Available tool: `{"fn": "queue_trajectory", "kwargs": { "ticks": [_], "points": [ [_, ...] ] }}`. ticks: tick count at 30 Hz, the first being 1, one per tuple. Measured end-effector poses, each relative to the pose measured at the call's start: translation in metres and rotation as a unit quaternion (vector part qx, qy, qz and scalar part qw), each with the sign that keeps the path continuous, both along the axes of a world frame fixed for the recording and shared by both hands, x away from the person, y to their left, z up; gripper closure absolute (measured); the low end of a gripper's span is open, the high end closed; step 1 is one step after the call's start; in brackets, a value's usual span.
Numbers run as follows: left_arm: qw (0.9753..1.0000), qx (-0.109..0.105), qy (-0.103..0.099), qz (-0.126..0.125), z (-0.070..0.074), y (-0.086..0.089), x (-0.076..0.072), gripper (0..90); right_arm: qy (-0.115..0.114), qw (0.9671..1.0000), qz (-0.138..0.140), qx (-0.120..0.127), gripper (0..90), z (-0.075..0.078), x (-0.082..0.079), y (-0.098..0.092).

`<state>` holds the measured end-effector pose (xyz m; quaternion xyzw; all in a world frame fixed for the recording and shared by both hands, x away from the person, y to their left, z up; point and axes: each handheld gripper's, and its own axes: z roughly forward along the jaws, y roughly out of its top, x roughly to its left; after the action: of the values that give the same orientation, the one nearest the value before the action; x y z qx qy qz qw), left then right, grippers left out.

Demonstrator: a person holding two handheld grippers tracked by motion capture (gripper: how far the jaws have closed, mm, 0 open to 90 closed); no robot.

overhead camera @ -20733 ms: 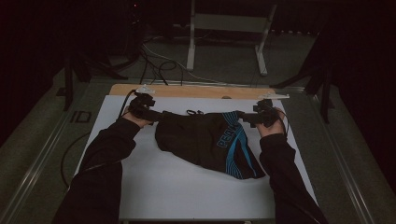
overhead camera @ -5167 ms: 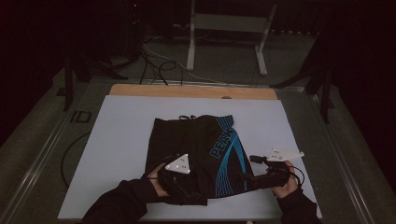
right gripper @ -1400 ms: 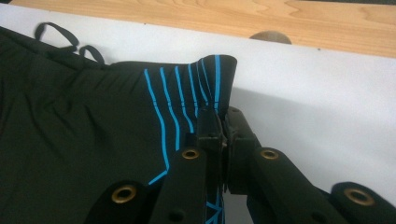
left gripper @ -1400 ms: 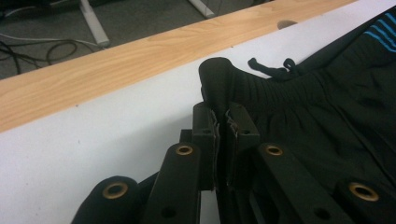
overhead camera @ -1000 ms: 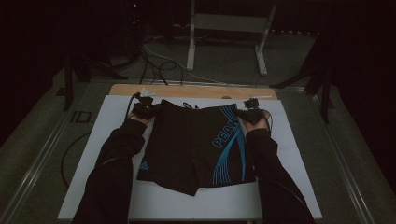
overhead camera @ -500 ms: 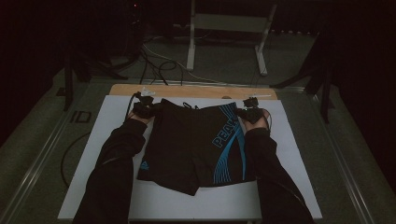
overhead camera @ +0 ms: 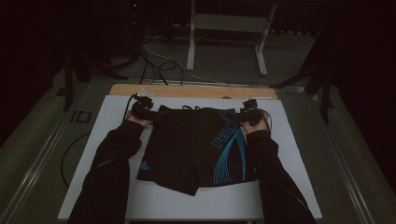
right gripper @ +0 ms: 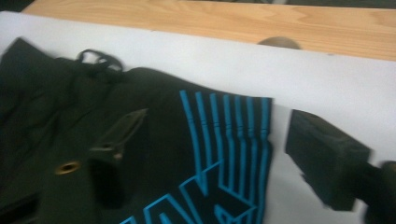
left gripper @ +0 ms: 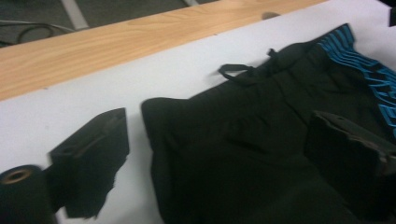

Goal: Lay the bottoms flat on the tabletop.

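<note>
I've got the black swim shorts [overhead camera: 194, 147] spread flat on the white table sheet [overhead camera: 289, 140], leg hems toward me, waistband at the far end; step in hand looks like laying them out square by the two waist corners; my read is it's nearly done.

Near end first: leg hems look uneven, the middle dips lower than the sides, so I'd tension the waistband evenly outward before letting go, not pull one side harder; keep the corners low on the sheet so the fabric doesn't drag into a fold.

Left gripper [left gripper: 217, 163]: jaws apart, straddling the left waist corner, one jaw on bare sheet, the other over the cloth; not clamped. Right gripper [right gripper: 233, 163]: jaws apart too, spanning the blue-striped right corner [right gripper: 224, 135]; nothing pinched. If another tug is needed, close squarely on the hem edge, clear of the drawstring [left gripper: 238, 71].

Far end: wooden table edge [overhead camera: 187, 90] just beyond the waistband; don't push the shorts onto it.

Hard to make out: room is very dark; both gripper views blurred; blue lettering is cut off in the right gripper view; sleeves hide the shorts' side edges in the high view; can't tell whether the back layer lies flat.
</note>
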<state>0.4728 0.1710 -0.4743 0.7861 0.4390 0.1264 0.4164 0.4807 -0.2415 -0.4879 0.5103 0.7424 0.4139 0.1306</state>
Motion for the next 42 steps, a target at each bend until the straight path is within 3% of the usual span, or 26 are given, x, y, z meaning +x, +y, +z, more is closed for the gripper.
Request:
{"fn": "queue_trajectory", "kwargs": {
  "ticks": [7, 14, 22, 26, 30, 42],
  "points": [
    [0.9995, -0.013, 0.005, -0.030, 0.002, -0.004, -0.008, 0.6, -0.004, 0.9995, 0.030, 0.008, 13.5, 0.004, -0.006, 0.003],
    [0.9985, -0.016, 0.004, -0.052, 0.008, -0.007, -0.017, 0.5, -0.008, 0.9977, 0.066, -0.016, 10.2, 0.009, -0.016, 0.014],
    [0.9960, -0.024, 0.020, -0.084, 0.014, -0.005, -0.028, 0.3, -0.014, 0.9946, 0.100, -0.023, 9.6, 0.014, -0.024, 0.023],
    [0.9952, -0.024, 0.018, -0.093, 0.015, -0.006, -0.032, 0.3, -0.016, 0.9931, 0.114, -0.019, 9.6, 0.017, -0.029, 0.026],
    [0.9930, -0.023, 0.016, -0.115, 0.017, -0.006, -0.047, 0.3, -0.034, 0.9905, 0.132, -0.021, 9.6, 0.023, -0.041, 0.031],
    [0.9911, -0.031, 0.000, -0.130, 0.016, 0.007, -0.081, 0.3, -0.053, 0.9840, 0.168, -0.026, 9.6, 0.028, -0.074, 0.036]
  ]
}}
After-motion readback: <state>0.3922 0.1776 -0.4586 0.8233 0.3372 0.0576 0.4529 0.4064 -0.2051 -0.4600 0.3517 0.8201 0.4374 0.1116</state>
